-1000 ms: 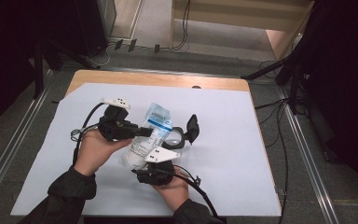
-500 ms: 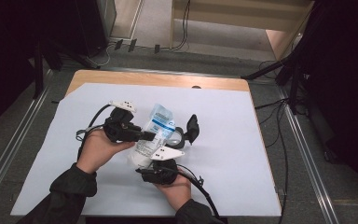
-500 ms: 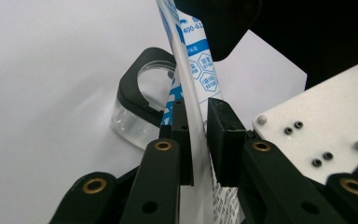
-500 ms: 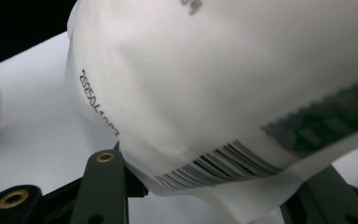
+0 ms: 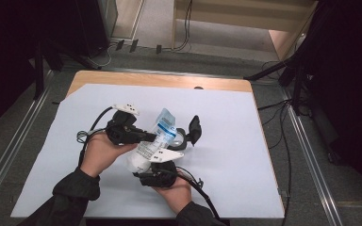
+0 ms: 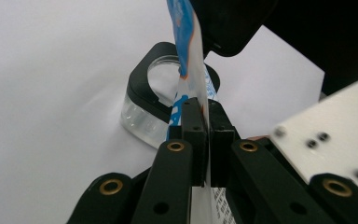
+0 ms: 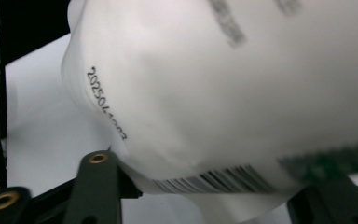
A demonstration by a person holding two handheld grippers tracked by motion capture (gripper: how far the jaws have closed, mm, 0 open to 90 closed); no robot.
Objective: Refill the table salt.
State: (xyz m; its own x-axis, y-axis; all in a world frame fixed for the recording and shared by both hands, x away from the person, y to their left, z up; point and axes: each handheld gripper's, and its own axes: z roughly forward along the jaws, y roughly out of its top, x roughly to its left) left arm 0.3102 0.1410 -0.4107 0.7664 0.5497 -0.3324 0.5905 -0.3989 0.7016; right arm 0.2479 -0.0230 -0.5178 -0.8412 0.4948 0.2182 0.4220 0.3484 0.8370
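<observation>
overhead, a wooden table [image 5: 160,80] is covered by a large white sheet [image 5: 226,155], and everything is placed here relative to the pouch at its middle. the pouch [image 5: 153,141] is a soft white refill bag with blue print, held tilted above the sheet between two hand-held tongs.

the left gripper [image 5: 143,136] comes in from the pouch's left; in its own view the jaws are pressed together on the flat sealed edge of the pouch [image 6: 193,84]. the right gripper [image 5: 158,167] sits just below the pouch's lower end; in its view the pouch [image 7: 223,84] bulges between widely spread jaws, but whether they actually pinch it i cannot tell.

just right of the pouch lies a small clear container [image 5: 179,137] with a black rim and a hinged black lid [image 5: 194,129] standing open.

the work looks like pouring or tearing open. to do it well, keep the left grip firm on the seal and steady the body, with the top aimed at the container [image 6: 154,100]. the open lid stands close and could be knocked.
</observation>
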